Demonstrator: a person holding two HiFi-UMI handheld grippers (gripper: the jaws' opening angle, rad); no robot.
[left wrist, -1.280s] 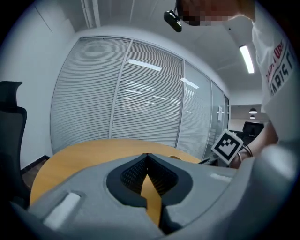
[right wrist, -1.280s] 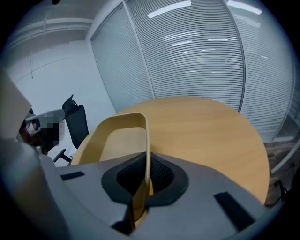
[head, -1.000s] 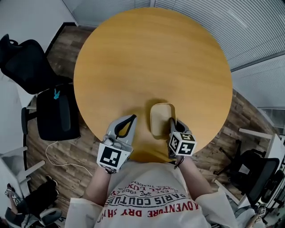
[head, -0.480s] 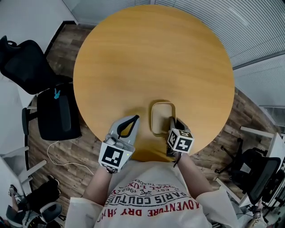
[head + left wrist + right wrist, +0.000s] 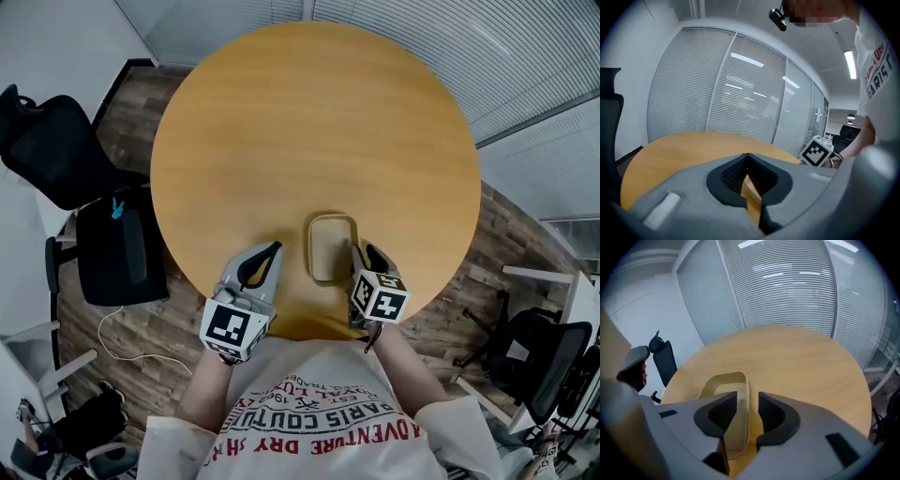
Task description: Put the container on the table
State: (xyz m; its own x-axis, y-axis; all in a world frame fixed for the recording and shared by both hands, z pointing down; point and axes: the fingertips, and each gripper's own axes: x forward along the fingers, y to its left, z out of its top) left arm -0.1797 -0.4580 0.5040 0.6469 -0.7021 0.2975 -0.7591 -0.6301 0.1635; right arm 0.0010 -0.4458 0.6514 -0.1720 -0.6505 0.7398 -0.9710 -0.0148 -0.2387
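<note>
One container rests on one table.

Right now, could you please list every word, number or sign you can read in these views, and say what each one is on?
"PARIS COUTURE": on the shirt, seen upside down.
"ADVENTU…", "DRY SH…": same shirt, cut off.
Smaller shirt print: too small to read.
No words on the cubes of the left tool and right tool: patterns only.
On the container and table: none.

The container looks like smooth, matt beige plastic, the table like smooth, faintly glossy wood.
</note>
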